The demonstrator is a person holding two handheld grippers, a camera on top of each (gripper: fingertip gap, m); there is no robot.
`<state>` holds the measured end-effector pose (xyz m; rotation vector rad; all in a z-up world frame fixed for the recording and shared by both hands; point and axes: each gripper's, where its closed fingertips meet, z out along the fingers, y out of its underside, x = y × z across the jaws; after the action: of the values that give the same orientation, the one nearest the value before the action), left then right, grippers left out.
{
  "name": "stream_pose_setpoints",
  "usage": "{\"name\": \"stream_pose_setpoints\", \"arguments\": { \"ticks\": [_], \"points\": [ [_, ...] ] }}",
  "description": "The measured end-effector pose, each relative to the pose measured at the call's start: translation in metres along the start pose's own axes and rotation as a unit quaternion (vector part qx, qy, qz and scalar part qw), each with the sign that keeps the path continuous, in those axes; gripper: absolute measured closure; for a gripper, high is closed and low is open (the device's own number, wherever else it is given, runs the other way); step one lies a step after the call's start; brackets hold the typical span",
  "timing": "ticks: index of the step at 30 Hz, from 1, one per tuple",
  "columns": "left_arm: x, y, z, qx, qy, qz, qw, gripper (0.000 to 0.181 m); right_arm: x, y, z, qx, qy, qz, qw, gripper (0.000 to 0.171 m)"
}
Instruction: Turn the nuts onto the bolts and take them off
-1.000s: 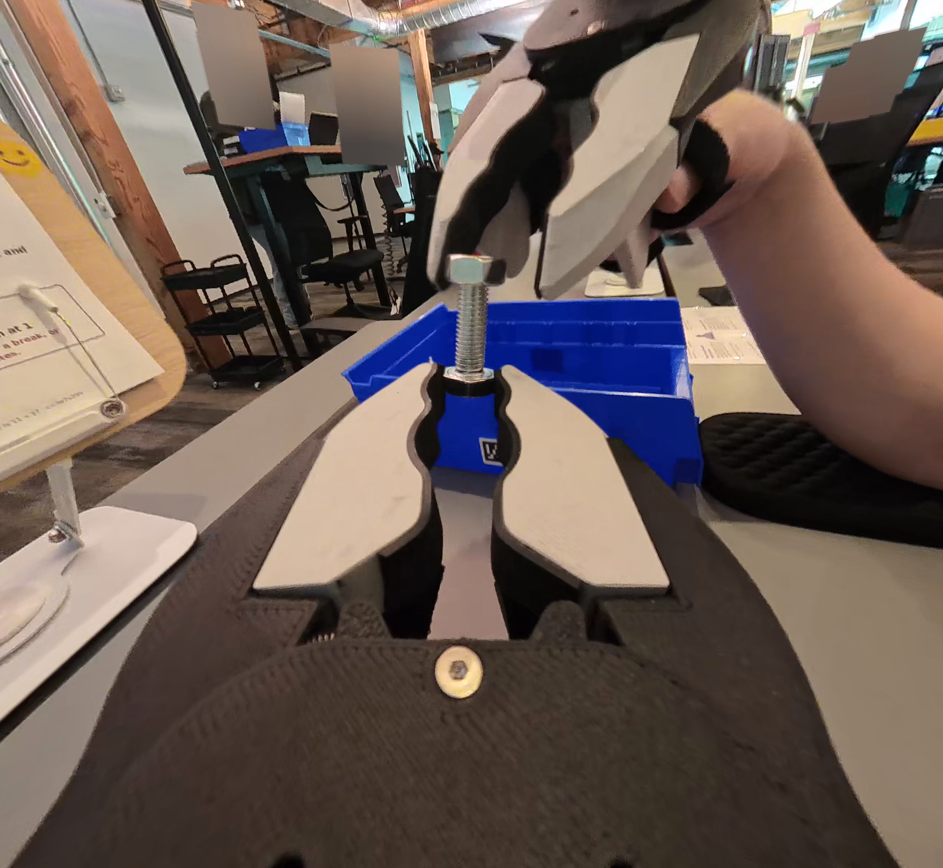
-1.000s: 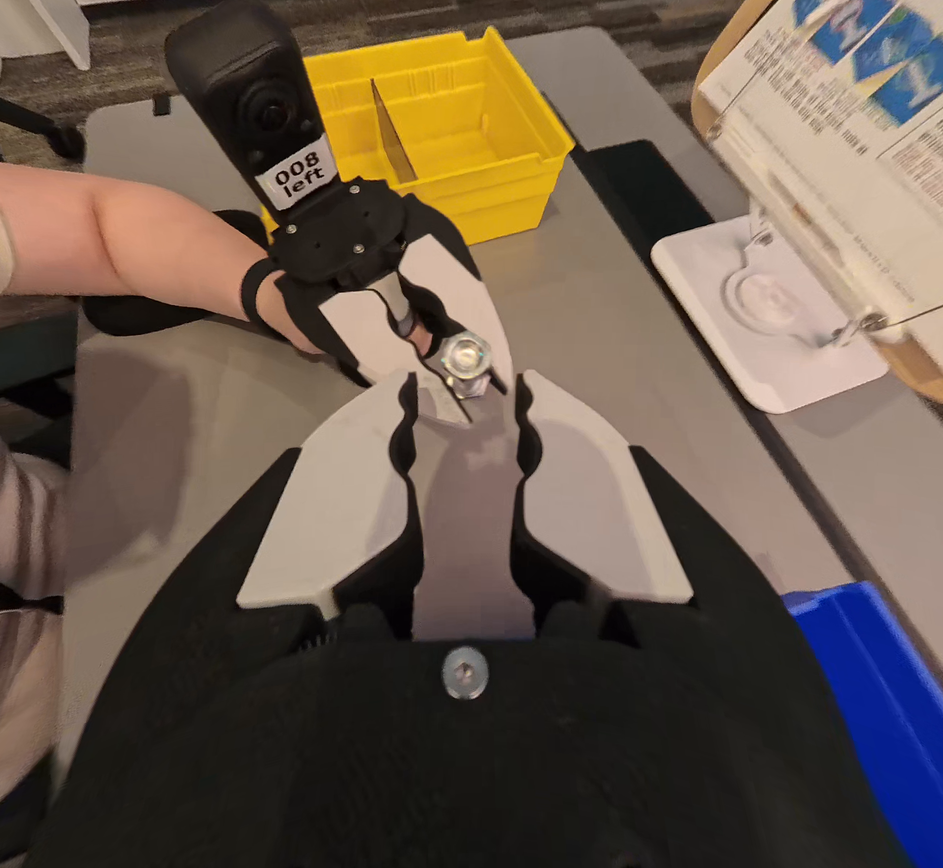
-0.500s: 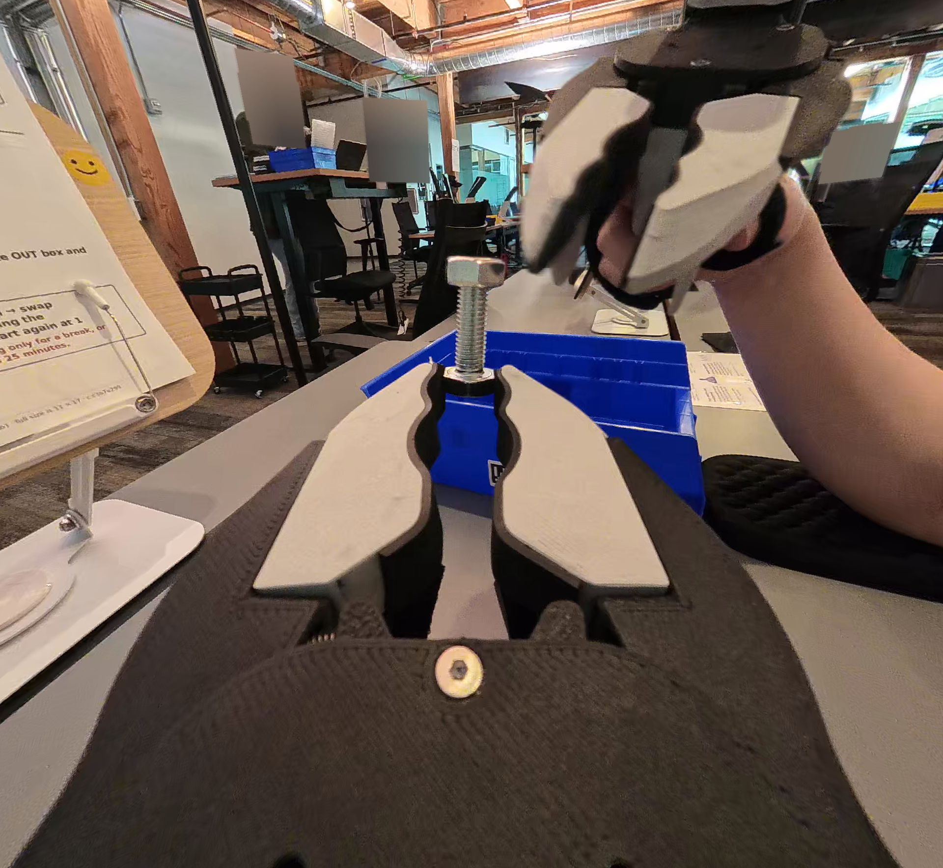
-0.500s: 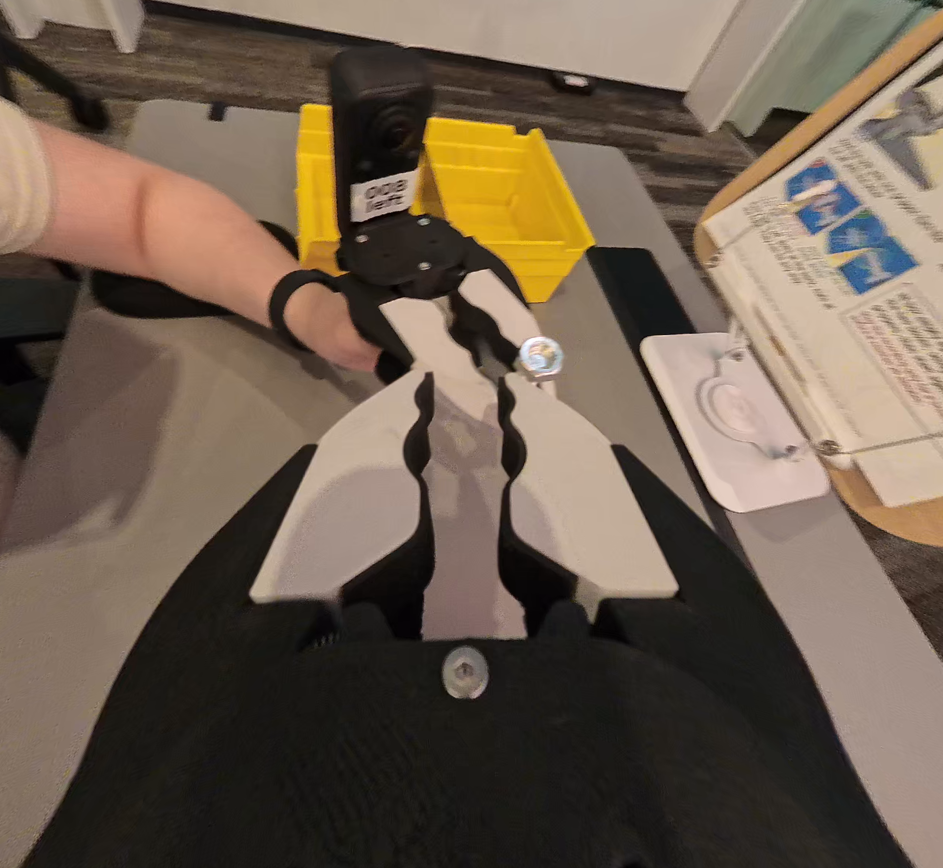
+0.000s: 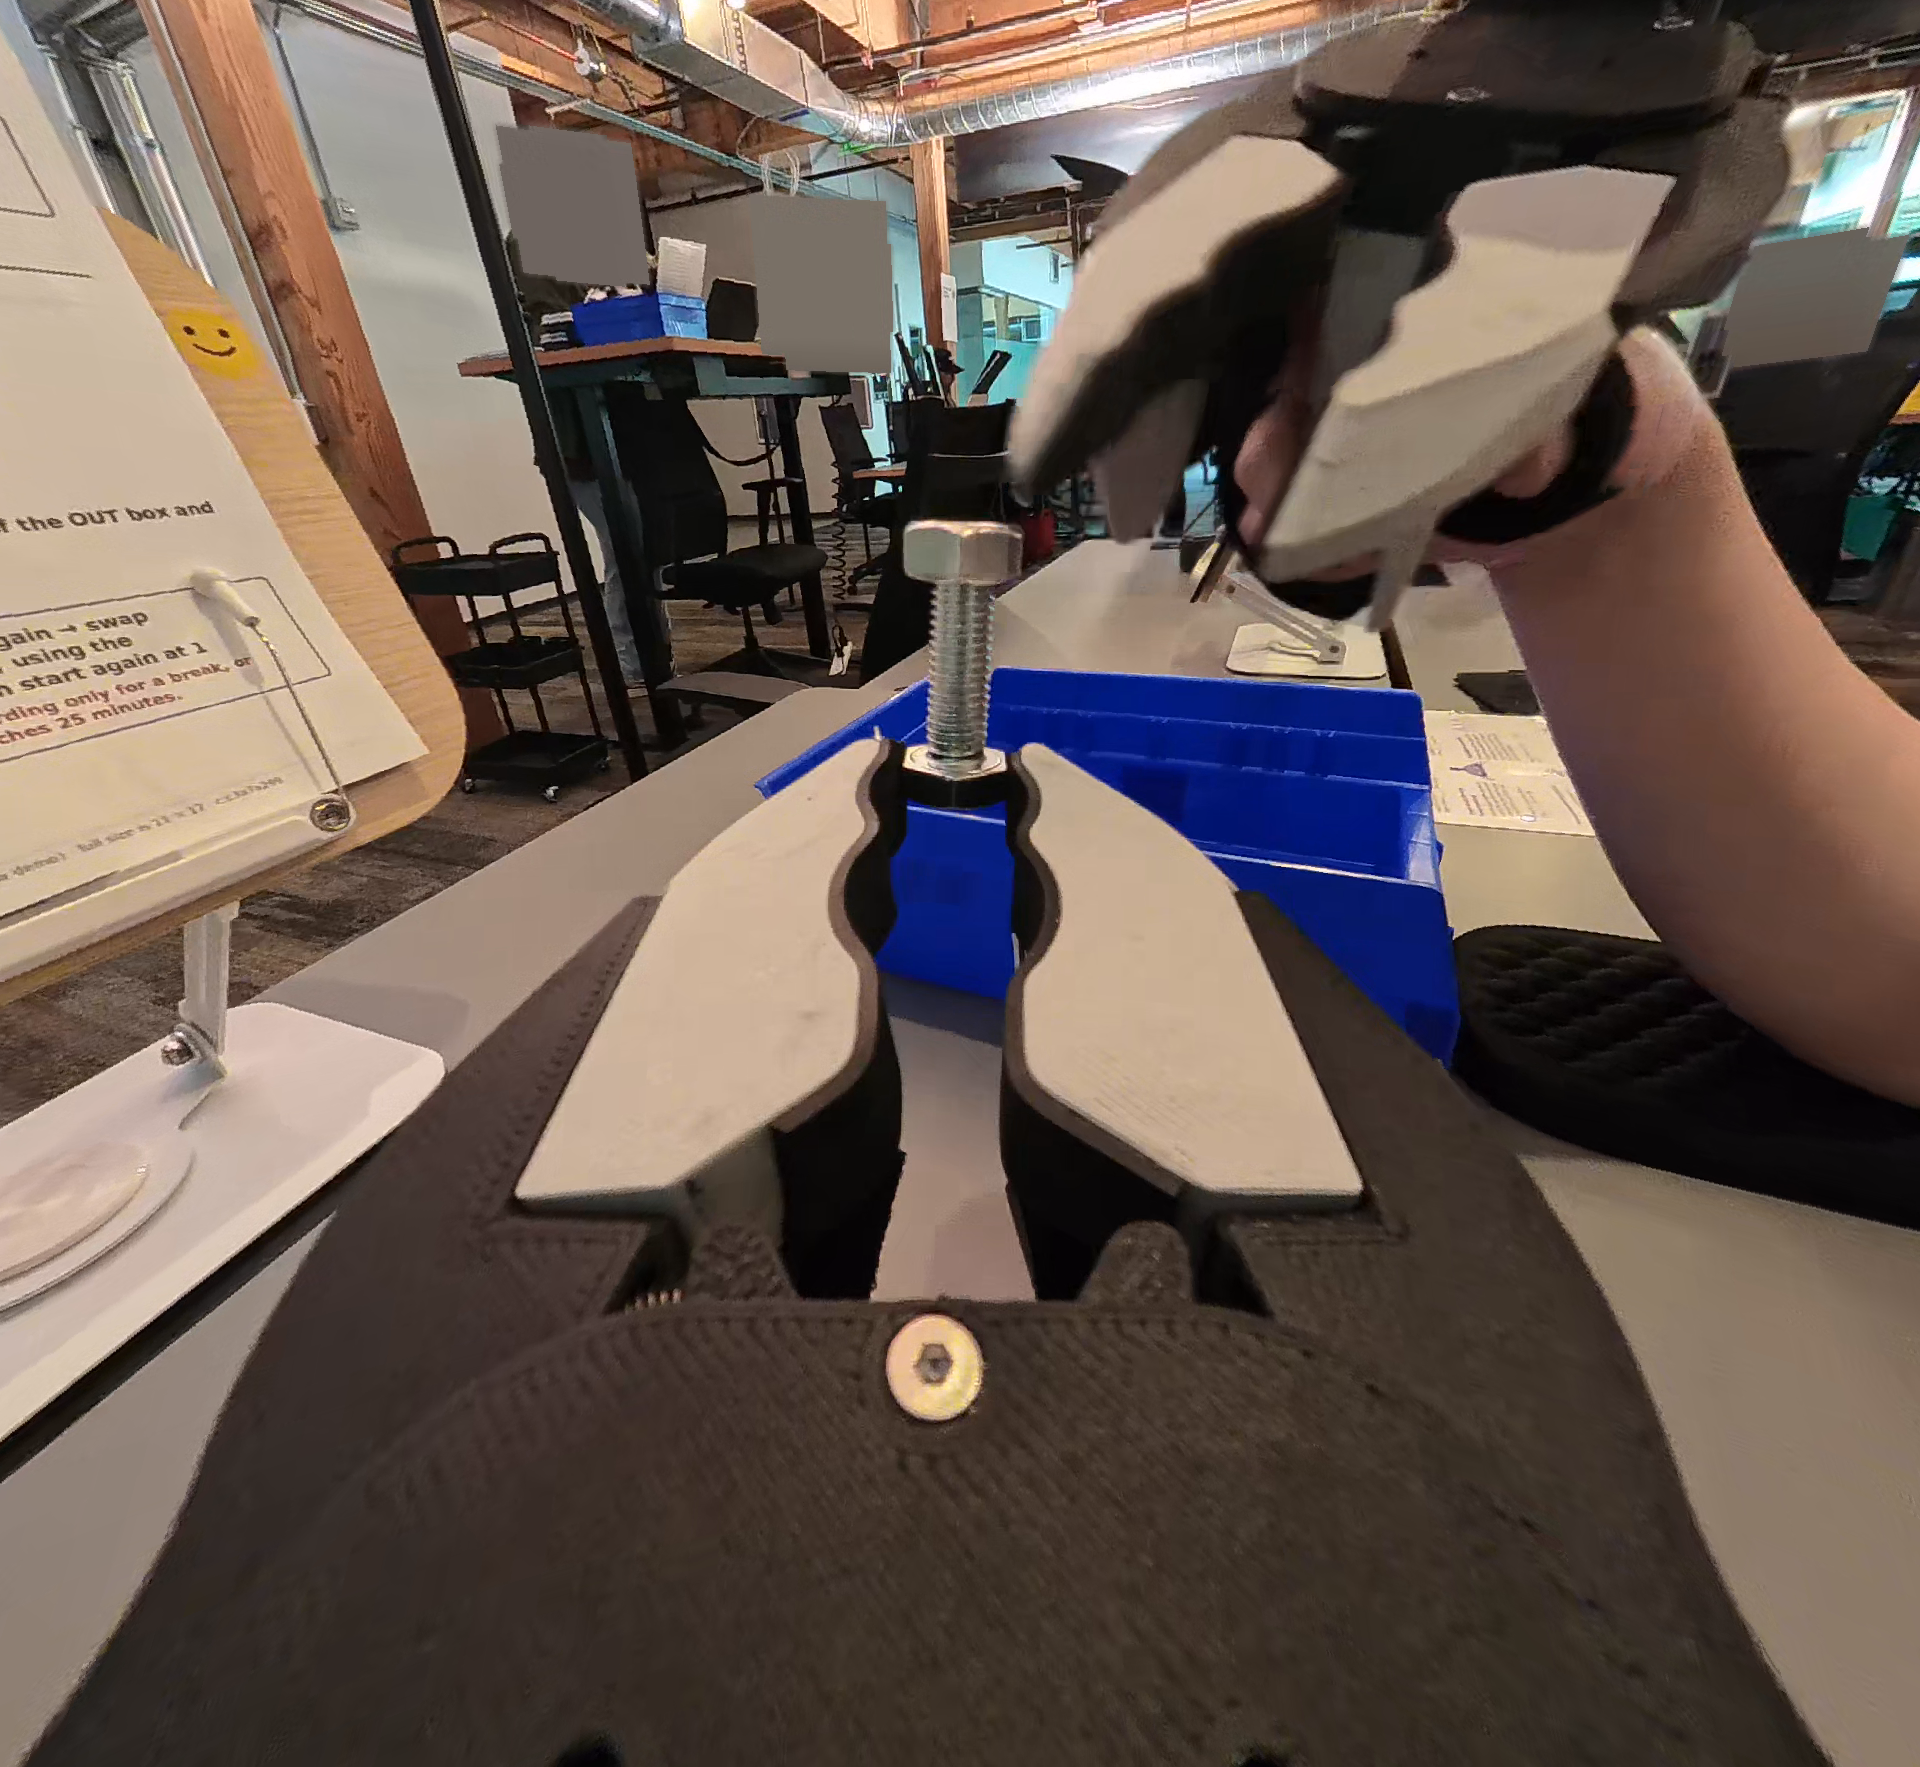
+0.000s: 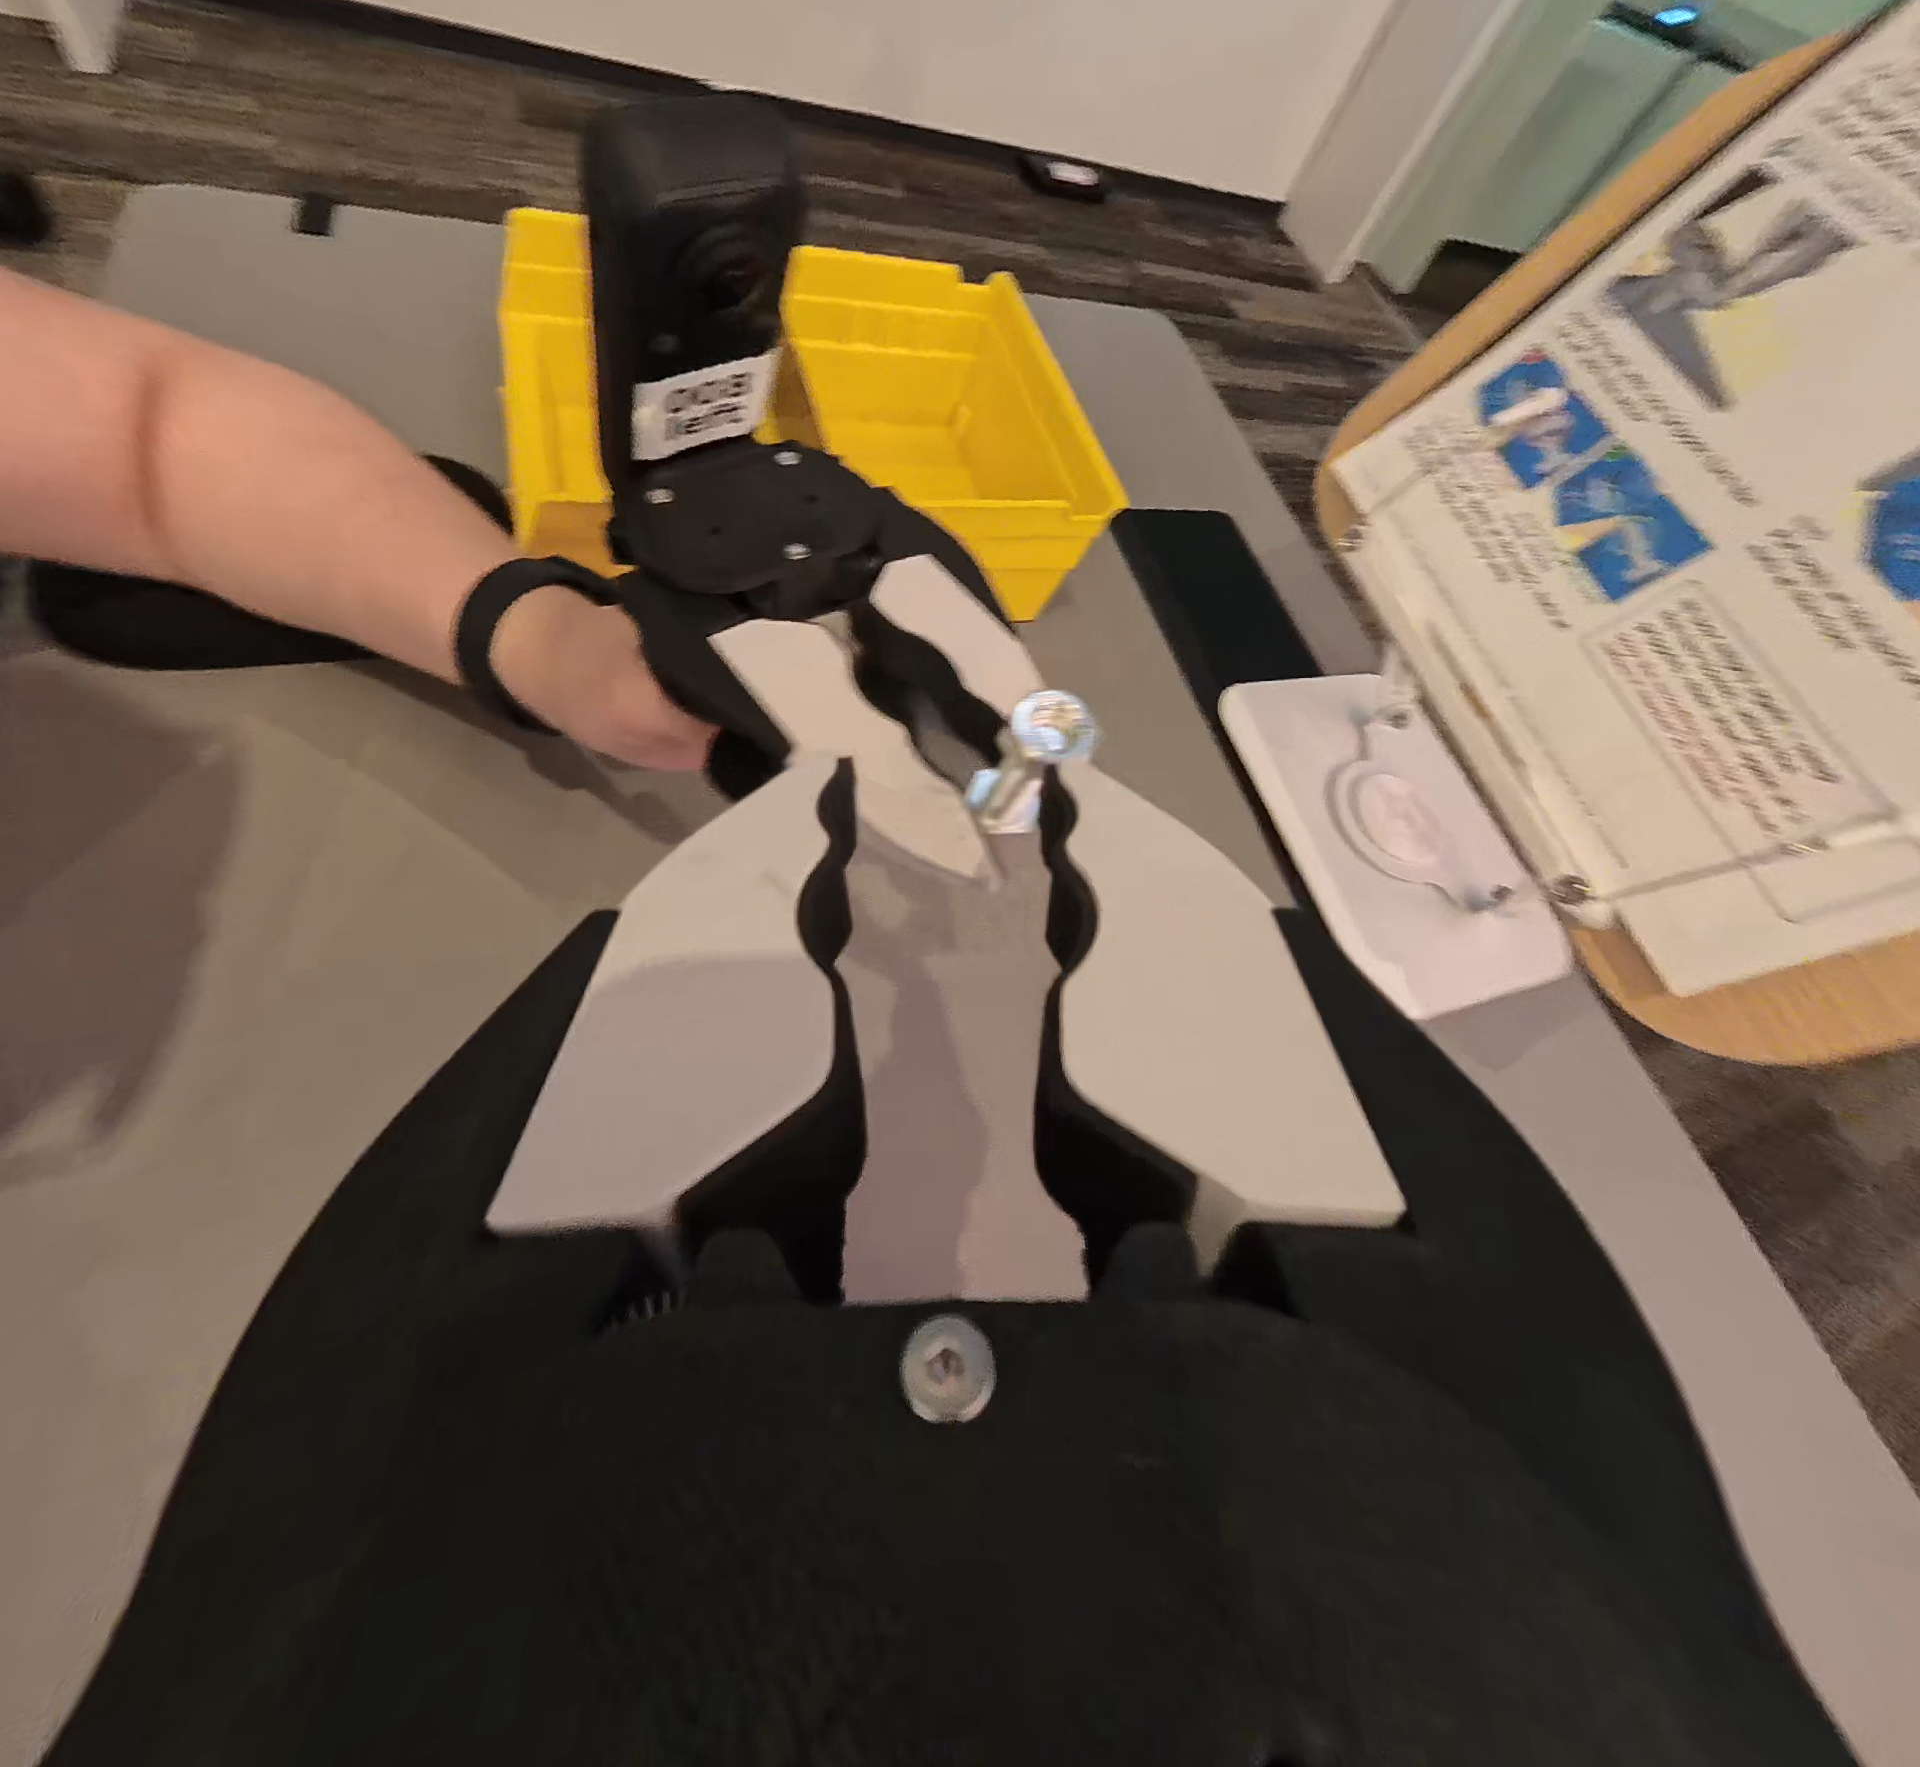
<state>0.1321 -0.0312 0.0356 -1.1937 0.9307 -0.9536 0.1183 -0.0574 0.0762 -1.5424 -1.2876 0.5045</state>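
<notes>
My left gripper (image 5: 951, 782) is shut on a steel nut (image 5: 951, 761) threaded on the lower end of a bolt (image 5: 958, 657). The bolt stands upright with its hex head on top. My right gripper (image 5: 1153, 512) is open and empty, just right of and above the bolt head, apart from it. In the right wrist view the right gripper (image 6: 951, 782) looks down on the bolt (image 6: 1029, 761). The bolt head lies beside its right fingertip. The left gripper (image 6: 987, 813) holds the bolt from the far side, with a hand behind it.
A blue bin (image 5: 1247, 782) stands behind the bolt on the grey table (image 5: 1714, 1354). A yellow bin (image 6: 935, 429) sits at the table's far end. An instruction board on a white stand (image 6: 1662, 574) is on one side. A black wrist pad (image 5: 1662, 1042) lies under the forearm. Tip to tip, the grippers are about 5 cm apart.
My right gripper lifted off the bolt head and swung away, then tilted back toward it, jaws wider than half a second ago. The left gripper kept its hold on the nut.
</notes>
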Motion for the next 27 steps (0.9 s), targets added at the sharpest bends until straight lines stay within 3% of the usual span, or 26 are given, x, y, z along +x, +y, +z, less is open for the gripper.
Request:
{"name": "stream_pose_setpoints", "arguments": {
  "ticks": [4, 7, 9, 11, 14, 19, 20, 21, 22, 27],
  "points": [
    [0.004, 0.000, 0.001, -0.003, 0.003, 0.008, 1.000, 0.163, 0.004, 0.005, 0.008, 0.002, -0.002, 0.019, 1.000, 0.112],
    [-0.003, 0.000, 0.000, -0.006, -0.010, 0.004, 1.000, 0.163, -0.013, 0.007, 0.009, -0.015, -0.051, 0.014, 0.998, 0.114],
    [-0.007, -0.001, -0.002, -0.002, -0.012, -0.009, 1.000, 0.163, -0.028, -0.001, 0.002, 0.006, -0.087, -0.008, 0.996, 0.139],
    [-0.007, -0.003, -0.003, 0.005, -0.007, -0.016, 1.000, 0.163, -0.016, -0.005, 0.000, 0.011, -0.043, 0.000, 0.999, 0.136],
    [0.000, -0.006, -0.002, 0.008, 0.003, -0.007, 1.000, 0.163, 0.008, -0.002, 0.005, 0.015, 0.022, 0.013, 1.000, 0.103],
    [-0.006, -0.007, -0.003, 0.001, -0.011, -0.010, 1.000, 0.163, -0.015, -0.002, 0.018, 0.005, -0.036, 0.008, 0.999, 0.093],
    [-0.011, -0.007, -0.004, 0.002, -0.021, -0.020, 1.000, 0.163, -0.022, 0.000, 0.015, -0.003, -0.053, -0.002, 0.999, 0.103],
    [-0.016, -0.007, -0.005, 0.003, -0.026, -0.033, 0.999, 0.163, -0.033, -0.001, 0.011, -0.004, -0.084, -0.011, 0.996, 0.125],
    [-0.018, -0.008, -0.006, 0.005, -0.024, -0.045, 0.999, 0.163, -0.037, -0.004, 0.007, 0.006, -0.096, -0.015, 0.995, 0.129],
    [-0.005, -0.014, -0.005, 0.018, 0.000, -0.033, 0.999, 0.163, -0.004, -0.019, 0.011, 0.065, -0.004, 0.016, 0.998, 0.100]
  ]
}}
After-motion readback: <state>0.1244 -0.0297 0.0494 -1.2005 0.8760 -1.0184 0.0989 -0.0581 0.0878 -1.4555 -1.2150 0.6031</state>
